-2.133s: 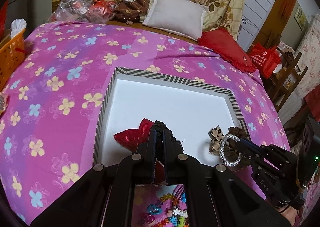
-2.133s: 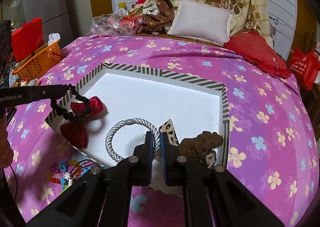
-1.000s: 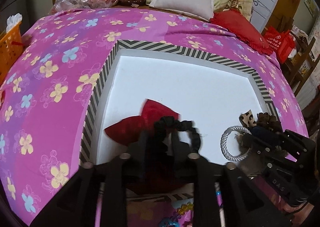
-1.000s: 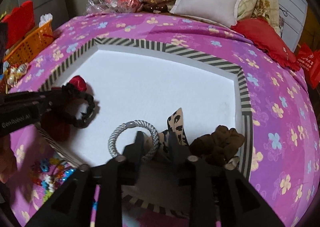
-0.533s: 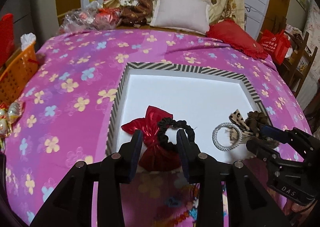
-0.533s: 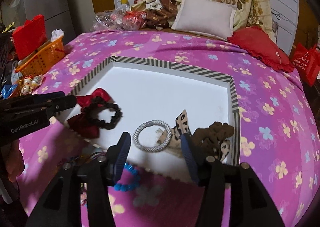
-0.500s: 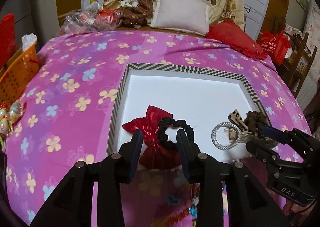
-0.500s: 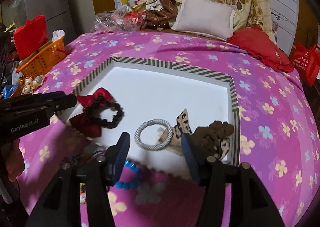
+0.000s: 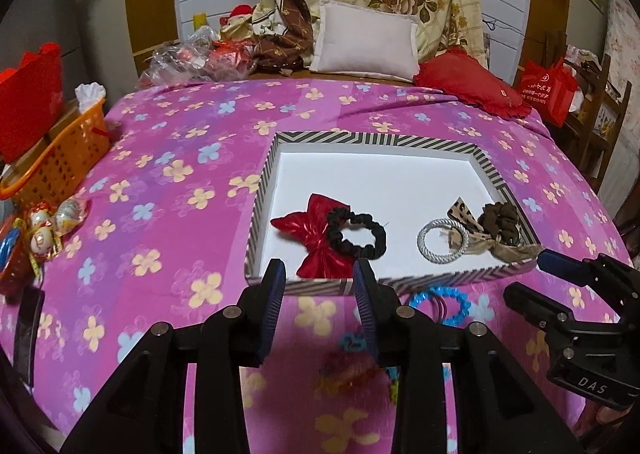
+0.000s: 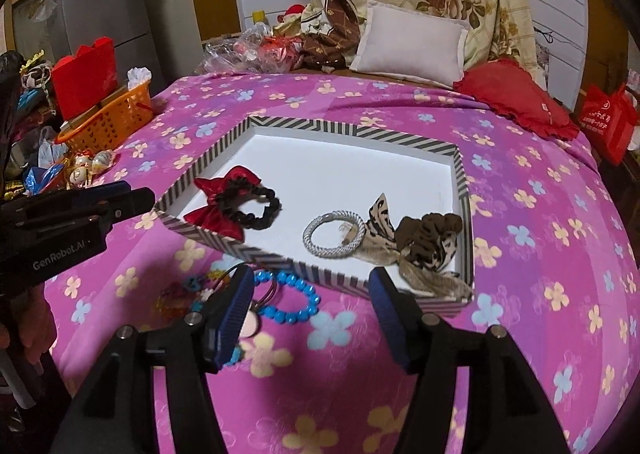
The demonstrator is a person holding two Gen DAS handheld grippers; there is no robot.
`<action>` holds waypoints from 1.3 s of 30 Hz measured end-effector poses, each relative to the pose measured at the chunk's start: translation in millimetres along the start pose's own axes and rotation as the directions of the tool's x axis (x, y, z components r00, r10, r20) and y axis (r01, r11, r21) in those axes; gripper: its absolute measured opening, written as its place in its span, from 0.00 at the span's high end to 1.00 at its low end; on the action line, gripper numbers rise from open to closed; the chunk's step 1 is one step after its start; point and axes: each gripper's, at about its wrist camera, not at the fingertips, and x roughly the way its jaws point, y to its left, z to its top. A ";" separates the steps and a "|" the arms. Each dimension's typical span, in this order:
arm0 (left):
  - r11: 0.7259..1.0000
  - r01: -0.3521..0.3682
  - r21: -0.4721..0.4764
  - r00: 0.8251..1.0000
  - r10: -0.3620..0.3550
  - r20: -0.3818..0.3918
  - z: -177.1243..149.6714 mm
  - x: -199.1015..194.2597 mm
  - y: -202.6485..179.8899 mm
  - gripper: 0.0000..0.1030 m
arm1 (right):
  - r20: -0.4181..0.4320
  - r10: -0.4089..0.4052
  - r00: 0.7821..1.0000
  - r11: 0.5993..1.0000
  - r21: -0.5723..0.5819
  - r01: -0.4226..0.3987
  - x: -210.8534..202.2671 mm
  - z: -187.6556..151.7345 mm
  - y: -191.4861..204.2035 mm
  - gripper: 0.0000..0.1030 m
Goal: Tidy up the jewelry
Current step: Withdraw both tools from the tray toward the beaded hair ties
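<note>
Right wrist view: both grippers, left (image 10: 136, 195) & right (image 10: 312, 294), gape empty over pink floral bedspread (image 10: 540, 254). Striped-rim white tray (image 10: 464, 189) holds hair ties; blue bead bracelet (image 10: 296, 296) outside looks next — needs a low pinch.

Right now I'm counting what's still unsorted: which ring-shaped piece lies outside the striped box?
The blue bead bracelet, on the bedspread before the striped box. The black scrunchie and silver hair tie lie inside.

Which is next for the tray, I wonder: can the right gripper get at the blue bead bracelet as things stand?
Probably yes. The right gripper is open and empty, and the blue bead bracelet lies uncovered on the bedspread just outside the striped tray, beside its left finger.
</note>
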 end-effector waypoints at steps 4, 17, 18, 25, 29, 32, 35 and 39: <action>1.000 -0.011 0.007 1.000 0.011 0.012 -8.3 -10.3 -0.8 0.88 | 0.001 0.000 1.000 1.000 -0.001 0.000 -9.1 -8.4 2.3 0.38; 0.998 -0.048 0.032 0.997 0.046 0.059 -29.4 -44.1 -0.8 0.88 | -0.003 -0.007 1.000 1.000 -0.009 0.007 -33.6 -31.9 8.9 0.37; 0.998 -0.050 0.035 0.997 0.048 0.062 -30.7 -46.1 -0.6 0.88 | -0.001 -0.008 1.000 1.000 -0.009 0.008 -36.0 -33.4 9.3 0.37; 0.998 -0.052 0.027 0.996 0.050 0.070 -43.2 -61.2 3.1 0.88 | 0.011 -0.011 1.000 1.000 -0.012 0.011 -51.1 -42.2 13.0 0.36; 0.998 -0.052 0.020 0.997 0.051 0.066 -50.2 -65.8 4.9 0.88 | 0.013 -0.013 1.000 1.000 -0.017 0.013 -56.5 -45.0 15.4 0.34; 0.998 -0.055 0.017 0.997 0.054 0.058 -54.4 -66.4 6.1 0.88 | 0.014 -0.015 1.000 1.000 -0.021 0.015 -59.0 -47.6 17.2 0.33; 0.998 -0.059 0.017 0.997 0.058 0.050 -57.5 -65.8 7.5 0.88 | 0.013 -0.017 1.000 1.000 -0.020 0.017 -59.7 -49.2 16.7 0.33; 0.998 -0.058 0.008 0.998 0.058 0.038 -60.1 -63.1 11.6 0.88 | 0.007 -0.019 1.000 1.000 -0.012 0.019 -58.7 -51.3 13.9 0.33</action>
